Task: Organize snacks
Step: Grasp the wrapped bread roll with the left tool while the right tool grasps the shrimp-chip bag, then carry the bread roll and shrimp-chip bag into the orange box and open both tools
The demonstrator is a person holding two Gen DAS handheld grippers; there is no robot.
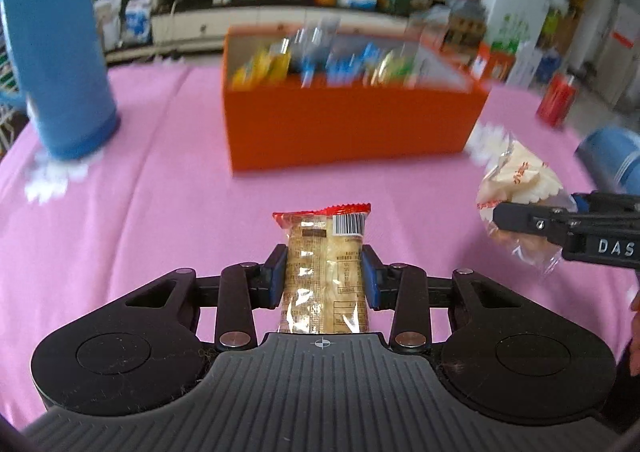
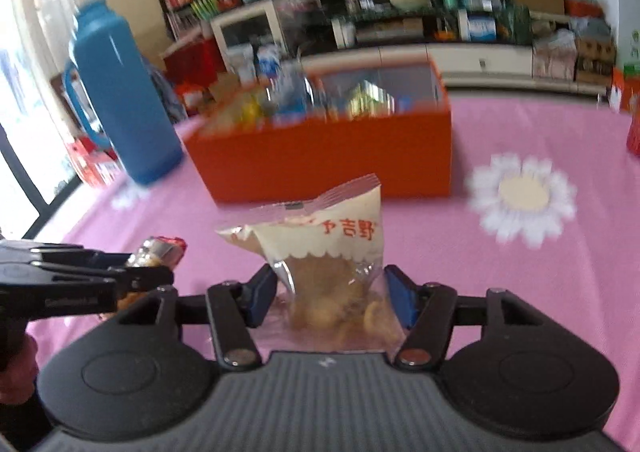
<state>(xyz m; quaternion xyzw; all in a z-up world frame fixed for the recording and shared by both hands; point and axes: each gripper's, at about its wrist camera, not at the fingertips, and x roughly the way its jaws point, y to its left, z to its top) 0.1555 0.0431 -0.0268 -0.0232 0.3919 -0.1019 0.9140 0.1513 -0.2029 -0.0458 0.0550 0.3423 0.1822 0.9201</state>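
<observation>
Between the left jaws, biscuit packet.

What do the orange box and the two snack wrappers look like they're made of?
Orange rectangular box: probably matte cardboard, with flat, glare-free walls. Red-edged biscuit packet: glossy clear plastic film, showing glints. White-topped pastry bag: thin, crinkled clear plastic, contents visible.
</observation>
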